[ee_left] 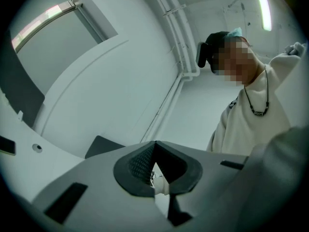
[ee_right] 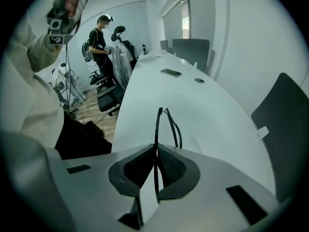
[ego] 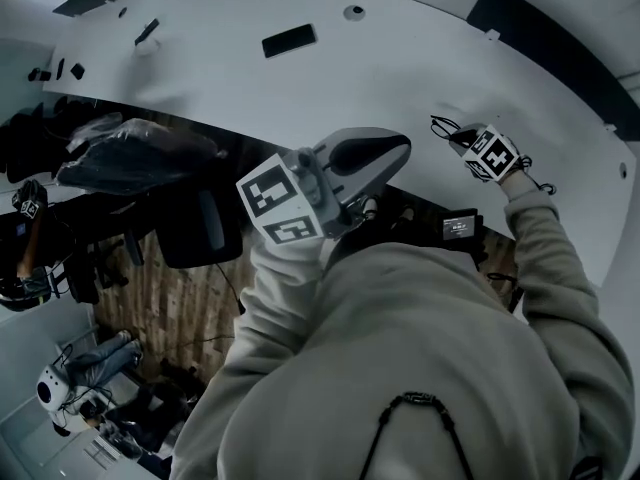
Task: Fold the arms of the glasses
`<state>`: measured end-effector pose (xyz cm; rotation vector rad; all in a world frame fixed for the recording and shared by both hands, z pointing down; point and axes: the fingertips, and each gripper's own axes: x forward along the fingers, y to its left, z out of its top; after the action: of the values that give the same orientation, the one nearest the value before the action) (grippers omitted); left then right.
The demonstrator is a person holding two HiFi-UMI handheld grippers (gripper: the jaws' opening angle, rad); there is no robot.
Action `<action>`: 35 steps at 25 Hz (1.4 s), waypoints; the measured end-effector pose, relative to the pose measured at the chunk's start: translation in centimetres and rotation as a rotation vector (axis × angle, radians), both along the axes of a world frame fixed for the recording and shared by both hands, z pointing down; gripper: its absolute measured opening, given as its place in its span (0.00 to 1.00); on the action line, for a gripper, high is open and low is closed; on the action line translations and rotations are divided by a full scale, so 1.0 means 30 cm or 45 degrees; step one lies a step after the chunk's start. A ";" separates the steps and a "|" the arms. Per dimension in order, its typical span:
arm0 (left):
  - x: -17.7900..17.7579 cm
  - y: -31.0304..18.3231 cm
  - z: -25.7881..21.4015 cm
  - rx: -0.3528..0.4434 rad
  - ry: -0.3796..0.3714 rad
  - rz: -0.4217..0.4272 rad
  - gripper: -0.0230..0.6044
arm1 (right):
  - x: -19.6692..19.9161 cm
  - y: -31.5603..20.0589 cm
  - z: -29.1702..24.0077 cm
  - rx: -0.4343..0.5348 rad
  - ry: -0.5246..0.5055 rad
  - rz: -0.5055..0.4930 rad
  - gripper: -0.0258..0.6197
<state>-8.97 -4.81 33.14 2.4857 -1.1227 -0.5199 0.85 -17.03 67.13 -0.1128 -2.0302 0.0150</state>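
Right gripper (ee_right: 155, 151) is pinched on one thin black arm of the glasses (ee_right: 166, 124), holding them at the white surface (ee_right: 217, 120). Left gripper (ee_left: 154, 146), closed on nothing, hangs raised well apart. The fold looks unfinished, so it likely must come down and swing the free arm inward.

In the head view the right gripper (ego: 460, 140) shows only its marker cube (ego: 492, 155); its jaws lie behind it, and the glasses (ego: 441, 125) show just as thin dark loops at its edge. In the right gripper view the glasses' (ee_right: 158, 124) lower end vanishes between the pads (ee_right: 172, 166). The small dark things (ego: 60, 70) at the table's (ego: 400, 78) far left are too small to name.
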 end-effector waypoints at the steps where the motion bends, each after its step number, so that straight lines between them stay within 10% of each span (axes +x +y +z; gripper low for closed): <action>1: -0.005 0.005 0.004 -0.004 -0.001 -0.009 0.05 | 0.005 0.009 0.036 -0.004 0.014 -0.022 0.10; 20: -0.060 0.100 0.020 -0.049 0.019 -0.083 0.05 | 0.043 0.140 0.247 -0.152 0.241 -0.245 0.21; 35: 0.059 -0.016 -0.004 -0.020 -0.048 0.072 0.05 | 0.090 0.051 -0.240 -0.081 -0.223 0.081 0.11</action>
<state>-7.20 -5.28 33.02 2.5157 -1.0625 -0.4482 3.56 -15.51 59.92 -0.0920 -2.2084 0.1137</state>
